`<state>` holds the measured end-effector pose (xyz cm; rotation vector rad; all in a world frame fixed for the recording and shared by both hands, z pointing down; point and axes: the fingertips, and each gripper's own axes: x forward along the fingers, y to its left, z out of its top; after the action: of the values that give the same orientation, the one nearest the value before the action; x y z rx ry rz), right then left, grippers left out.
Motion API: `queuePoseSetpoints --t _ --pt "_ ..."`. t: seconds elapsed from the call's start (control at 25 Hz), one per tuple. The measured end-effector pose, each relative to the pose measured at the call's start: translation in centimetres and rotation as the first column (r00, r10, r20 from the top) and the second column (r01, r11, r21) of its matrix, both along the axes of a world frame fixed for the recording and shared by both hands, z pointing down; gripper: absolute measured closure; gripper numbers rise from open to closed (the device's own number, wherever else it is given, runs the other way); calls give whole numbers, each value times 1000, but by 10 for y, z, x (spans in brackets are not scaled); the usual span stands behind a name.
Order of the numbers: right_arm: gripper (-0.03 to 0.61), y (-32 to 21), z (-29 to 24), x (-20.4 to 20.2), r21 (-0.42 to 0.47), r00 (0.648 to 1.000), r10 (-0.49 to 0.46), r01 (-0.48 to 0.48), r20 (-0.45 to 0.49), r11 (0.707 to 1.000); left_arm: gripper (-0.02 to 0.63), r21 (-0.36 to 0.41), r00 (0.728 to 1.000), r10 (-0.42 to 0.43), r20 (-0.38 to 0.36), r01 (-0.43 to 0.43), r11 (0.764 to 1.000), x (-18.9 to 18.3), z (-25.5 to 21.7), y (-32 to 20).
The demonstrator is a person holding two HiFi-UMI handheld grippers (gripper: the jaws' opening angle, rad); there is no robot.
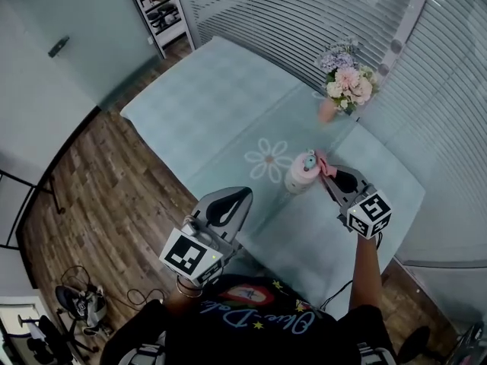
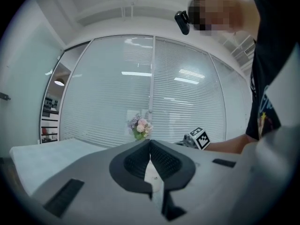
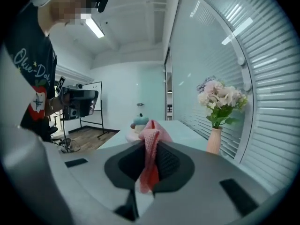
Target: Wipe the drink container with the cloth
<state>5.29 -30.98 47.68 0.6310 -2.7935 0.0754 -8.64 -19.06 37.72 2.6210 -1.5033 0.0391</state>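
Observation:
The drink container [image 1: 301, 173] is a pale pink bottle with a teal lid, standing upright on the table beside a printed daisy. My right gripper [image 1: 329, 176] is shut on a pink knitted cloth [image 1: 326, 164], which lies against the bottle's right side near the lid. In the right gripper view the cloth [image 3: 150, 150] hangs clamped between the jaws, and the bottle [image 3: 138, 126] shows just beyond them. My left gripper [image 1: 242, 198] hovers near the table's front edge, left of the bottle and apart from it. It is shut [image 2: 150, 146] with nothing in it.
A teal tablecloth [image 1: 221, 105] covers the table. A vase of pink and lilac flowers [image 1: 347, 86] stands at the far right corner by the blinds. Wooden floor lies to the left, with a shelf unit [image 1: 161, 10] far back.

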Motion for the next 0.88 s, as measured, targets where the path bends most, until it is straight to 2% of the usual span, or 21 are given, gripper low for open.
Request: queuePoseSetpoints --t 0.36,0.6,0.72,0.88 --pt "551 -6 31 0 -152 997 -34 44 65 987 609 -24 999 -35 1 35 999 -16 9 2" --pt "551 -9 34 1 -196 994 -23 44 111 980 609 -30 999 -48 11 49 998 -21 11 5" --pt "551 -11 44 2 -225 996 -7 28 93 974 609 -26 999 -49 16 50 998 -21 9 6" --pt "551 -9 64 3 -245 1000 0 2 11 969 609 -27 998 -59 19 60 998 -22 7 11"
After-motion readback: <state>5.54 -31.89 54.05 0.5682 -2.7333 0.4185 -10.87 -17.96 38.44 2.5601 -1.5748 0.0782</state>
